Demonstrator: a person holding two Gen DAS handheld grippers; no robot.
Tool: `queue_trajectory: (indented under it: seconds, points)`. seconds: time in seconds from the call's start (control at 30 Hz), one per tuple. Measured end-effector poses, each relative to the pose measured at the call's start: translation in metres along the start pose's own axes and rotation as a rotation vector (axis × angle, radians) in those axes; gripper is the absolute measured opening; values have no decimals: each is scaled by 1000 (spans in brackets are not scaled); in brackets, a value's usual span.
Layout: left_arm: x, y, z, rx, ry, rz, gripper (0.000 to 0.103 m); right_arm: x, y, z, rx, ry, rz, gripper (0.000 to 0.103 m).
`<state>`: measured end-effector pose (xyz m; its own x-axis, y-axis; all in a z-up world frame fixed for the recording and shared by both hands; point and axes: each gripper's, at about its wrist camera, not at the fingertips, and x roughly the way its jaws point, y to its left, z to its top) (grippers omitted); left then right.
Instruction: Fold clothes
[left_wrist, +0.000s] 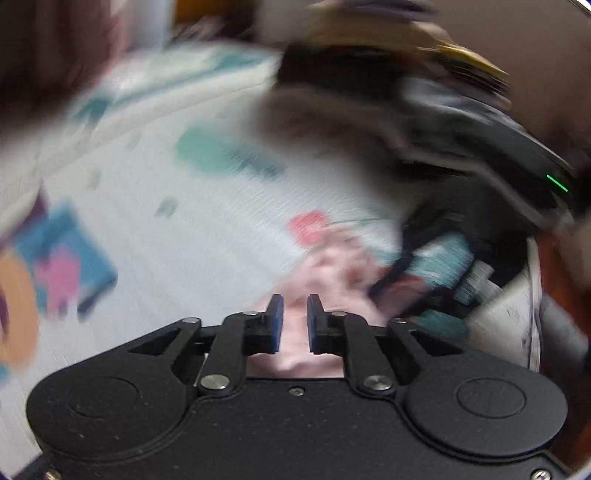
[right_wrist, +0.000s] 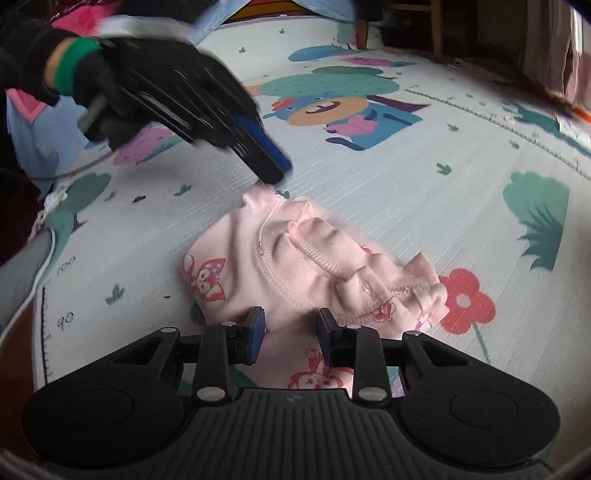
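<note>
A crumpled pink baby garment (right_wrist: 295, 266) with red cartoon prints lies on the play mat (right_wrist: 406, 192). My right gripper (right_wrist: 291, 314) hovers over its near edge, jaws apart, pads not pressing the cloth. A black-gloved hand holds my left gripper (right_wrist: 277, 170), whose tips sit just above the garment's raised far corner. The left wrist view is badly blurred. There my left gripper (left_wrist: 295, 301) shows a narrow gap between its blue pads, with nothing clamped and the pink garment (left_wrist: 332, 266) below. The right gripper's black body (left_wrist: 498, 147) crosses the upper right.
The mat carries a cartoon bear (right_wrist: 332, 110), a red flower (right_wrist: 461, 299) and green plants. A white cable (right_wrist: 40, 266) runs along the mat's left edge. Wooden chair legs (right_wrist: 436, 26) stand beyond the mat. Blue and pink fabric (right_wrist: 33, 122) lies at the far left.
</note>
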<state>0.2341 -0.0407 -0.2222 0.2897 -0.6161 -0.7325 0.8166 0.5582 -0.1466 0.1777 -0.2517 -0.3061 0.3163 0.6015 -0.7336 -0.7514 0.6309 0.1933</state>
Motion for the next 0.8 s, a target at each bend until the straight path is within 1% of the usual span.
queue_trajectory:
  seconds: [0.03,0.07,0.1,0.13,0.17,0.2,0.23,0.27,0.33,0.4,0.43,0.47,0.53,0.6,0.63,0.67,0.7,0.73,0.77,0.8]
  points:
    - [-1,-15,-2,55,-1,-30,10,-2,-2,-2,24,-10,1,32]
    - [6,-26,-6,95,20,-26,12,-7,-1,-3,29,-32,-4,32]
    - [13,-37,-10,134,44,-18,12,-13,1,-4,24,-61,-13,32]
    - [24,-41,-16,155,61,3,12,-16,4,-5,7,-87,-35,33]
    - [31,-36,-21,146,66,20,15,-18,7,-5,-16,-112,-64,33]
    - [40,-30,-25,146,69,29,20,-19,10,-5,-39,-138,-94,39]
    - [49,-23,-29,148,71,38,31,-15,9,-6,-39,-134,-108,48]
    - [53,-18,-32,178,46,28,31,-9,5,-8,-26,-115,-114,51]
    - [56,-10,-34,226,3,6,32,3,-3,-12,1,-75,-124,52]
    - [53,-7,-27,228,26,0,32,4,-2,-11,-7,-55,-144,51]
    - [47,-7,-25,219,15,8,32,-1,2,-10,-16,-74,-152,49]
    - [40,-7,-23,209,2,18,32,-8,5,-9,-24,-109,-159,49]
    - [23,-8,-24,185,-25,11,32,-16,12,-10,-42,-152,-181,49]
    - [18,-14,-32,183,-11,5,32,-19,18,-11,-64,-183,-197,49]
    - [16,-17,-36,182,-3,3,32,-16,19,-12,-72,-178,-194,49]
    - [22,-16,-40,169,12,7,32,-12,20,-13,-78,-166,-189,49]
    - [28,-15,-44,156,28,12,32,-4,17,-14,-63,-132,-188,50]
    - [47,-13,-45,133,39,10,33,5,13,-17,-35,-86,-189,52]
    - [54,-9,-45,98,25,2,33,5,8,-19,8,-82,-182,52]
    - [58,-7,-41,80,18,-8,33,1,3,-22,60,-103,-171,52]
